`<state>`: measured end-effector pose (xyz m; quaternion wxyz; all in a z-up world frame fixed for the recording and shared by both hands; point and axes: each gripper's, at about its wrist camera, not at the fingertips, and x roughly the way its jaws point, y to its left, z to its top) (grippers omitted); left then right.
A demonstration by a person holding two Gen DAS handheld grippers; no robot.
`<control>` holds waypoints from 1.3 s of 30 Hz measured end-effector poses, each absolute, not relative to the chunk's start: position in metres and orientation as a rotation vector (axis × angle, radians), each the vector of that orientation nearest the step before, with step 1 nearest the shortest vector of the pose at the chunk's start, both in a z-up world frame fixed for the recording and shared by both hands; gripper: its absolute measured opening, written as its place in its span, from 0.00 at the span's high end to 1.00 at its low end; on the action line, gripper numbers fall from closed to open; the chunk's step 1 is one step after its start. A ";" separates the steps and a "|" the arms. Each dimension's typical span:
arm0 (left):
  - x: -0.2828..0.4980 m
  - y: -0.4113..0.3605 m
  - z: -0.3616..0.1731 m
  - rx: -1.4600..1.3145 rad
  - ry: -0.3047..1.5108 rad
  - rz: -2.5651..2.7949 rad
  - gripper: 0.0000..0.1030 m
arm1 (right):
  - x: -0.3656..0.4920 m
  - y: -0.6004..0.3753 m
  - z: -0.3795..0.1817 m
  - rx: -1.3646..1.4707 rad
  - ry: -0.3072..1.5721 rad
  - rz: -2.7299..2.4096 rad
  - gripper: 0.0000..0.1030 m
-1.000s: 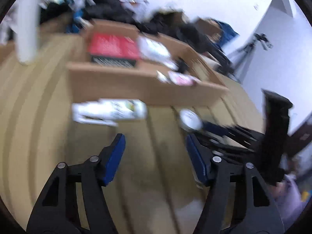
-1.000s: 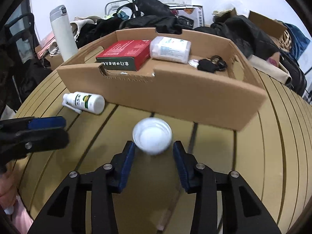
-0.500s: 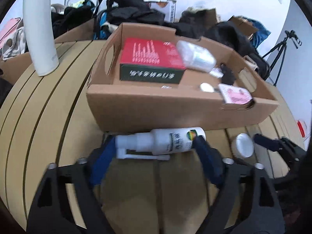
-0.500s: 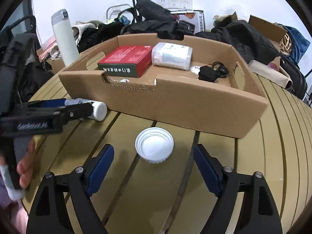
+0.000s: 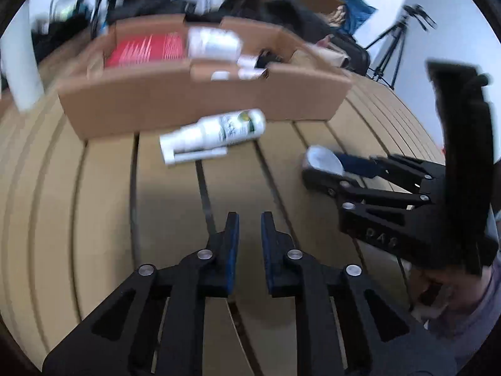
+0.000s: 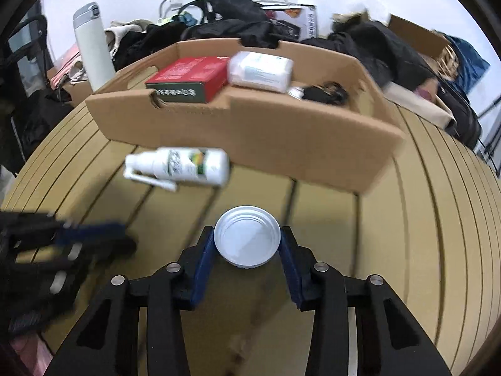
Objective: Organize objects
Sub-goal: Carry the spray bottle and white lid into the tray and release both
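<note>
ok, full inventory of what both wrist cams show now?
cardboard tray: 1, brown, back of slatted table.
red box: 1, in tray, left.
white wrapped pack: 1, in tray, beside the box.
black item: 1, in tray, right; blurred.
white spray bottle: 1, lying before the tray.
white round lid: 1, between the right gripper's pads.
white flask: 1, upright, left of the tray.
left gripper: closing, nothing between.
right gripper: closing on lid.
</note>
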<state>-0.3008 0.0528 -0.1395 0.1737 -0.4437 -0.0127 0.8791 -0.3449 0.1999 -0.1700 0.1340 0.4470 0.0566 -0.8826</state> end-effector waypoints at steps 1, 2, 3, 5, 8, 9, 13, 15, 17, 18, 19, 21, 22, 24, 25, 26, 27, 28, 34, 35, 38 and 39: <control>-0.303 0.056 -0.131 -1.200 0.047 2.546 0.68 | -0.341 0.209 -0.170 1.311 0.135 -2.561 0.57; -0.308 0.058 -0.125 -1.145 0.108 2.592 0.45 | -0.338 0.218 -0.169 1.323 0.112 -2.568 0.57; -0.314 0.060 -0.120 -1.109 0.158 2.629 0.35 | -0.334 0.227 -0.166 1.325 0.096 -2.581 0.57; -0.333 0.067 -0.118 -1.058 0.240 2.625 0.35 | -0.330 0.237 -0.160 1.315 0.072 -2.591 0.57; -0.372 0.088 -0.134 -1.145 0.448 2.506 0.36 | -0.323 0.245 -0.151 1.289 0.039 -2.606 0.57; -0.385 0.095 -0.143 -1.196 0.499 2.447 0.37 | -0.322 0.245 -0.149 1.280 0.037 -2.607 0.57; -0.394 0.103 -0.160 -1.255 0.500 2.357 0.64 | -0.317 0.245 -0.147 1.253 0.022 -2.596 0.57; -0.389 0.099 -0.160 -1.266 0.436 2.391 0.67 | -0.318 0.243 -0.151 1.262 0.012 -2.584 0.57; -0.381 0.095 -0.156 -1.304 0.354 2.412 0.67 | -0.317 0.241 -0.155 1.277 0.004 -2.576 0.57; -0.371 0.088 -0.155 -1.341 0.275 2.412 0.67 | -0.317 0.241 -0.156 1.281 -0.003 -2.569 0.57; -0.359 0.084 -0.154 -1.363 0.218 2.412 0.67 | -0.315 0.240 -0.155 1.280 -0.009 -2.560 0.57; -0.325 0.077 -0.155 -1.381 0.158 2.450 0.67 | -0.308 0.238 -0.153 1.272 -0.015 -2.548 0.57; -0.314 0.074 -0.154 -1.384 0.143 2.471 0.67 | -0.304 0.237 -0.151 1.269 -0.018 -2.543 0.57; -0.279 0.063 -0.146 -1.369 0.068 2.497 0.67 | -0.291 0.232 -0.148 1.266 -0.027 -2.529 0.57; -0.266 0.059 -0.141 -1.361 0.033 2.504 0.67 | -0.282 0.228 -0.148 1.264 -0.023 -2.515 0.57; -0.254 0.054 -0.132 -1.346 -0.002 2.510 0.67 | -0.275 0.225 -0.148 1.266 -0.014 -2.504 0.57; -0.240 0.049 -0.117 -1.327 -0.046 2.520 0.67 | -0.267 0.221 -0.147 1.270 0.005 -2.495 0.57; -0.236 0.046 -0.110 -1.318 -0.065 2.527 0.67 | -0.257 0.216 -0.145 1.265 0.029 -2.494 0.57; -0.253 0.030 -0.044 -1.287 -0.236 2.423 0.67 | -0.226 0.221 -0.097 1.203 0.062 -2.516 0.57; -0.264 0.027 -0.032 -1.290 -0.242 2.413 0.67 | -0.228 0.228 -0.080 1.175 0.028 -2.516 0.57; -0.309 0.018 0.017 -1.270 -0.295 2.453 0.67 | -0.246 0.247 -0.029 1.096 -0.025 -2.518 0.57; -0.326 0.016 0.027 -1.286 -0.347 2.449 0.67 | -0.256 0.248 -0.012 1.070 -0.019 -2.514 0.57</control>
